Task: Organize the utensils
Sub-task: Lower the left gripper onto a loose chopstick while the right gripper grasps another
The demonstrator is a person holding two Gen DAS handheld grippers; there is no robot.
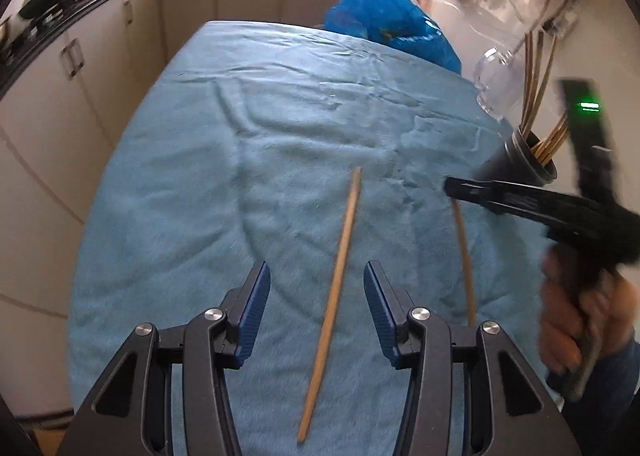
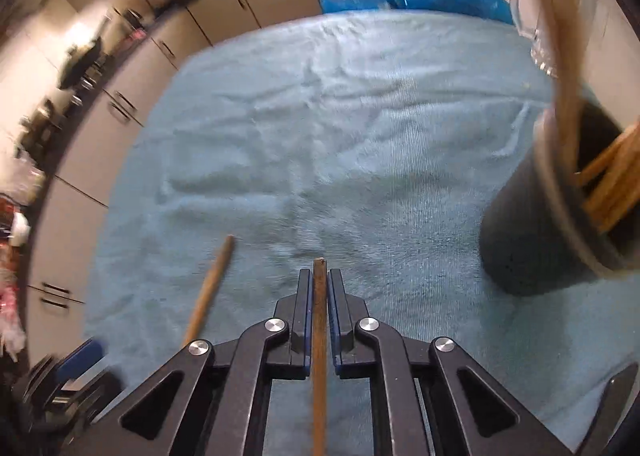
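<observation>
A wooden chopstick (image 1: pixel 334 284) lies on the blue towel (image 1: pixel 240 135), running between the fingers of my open left gripper (image 1: pixel 316 276), which hovers over it. My right gripper (image 2: pixel 319 280) is shut on a second chopstick (image 2: pixel 319 336); in the left wrist view this gripper (image 1: pixel 452 185) holds that stick (image 1: pixel 464 256) at its far end. A black holder (image 2: pixel 532 223) with several chopsticks in it stands at the right; it also shows in the left wrist view (image 1: pixel 516 163). The loose chopstick also shows in the right wrist view (image 2: pixel 210 292).
A clear glass jar (image 1: pixel 496 71) stands behind the holder. A blue plastic bag (image 1: pixel 392 27) sits at the table's far edge. Kitchen cabinets (image 1: pixel 120 35) and a counter with a pan run along the left and back.
</observation>
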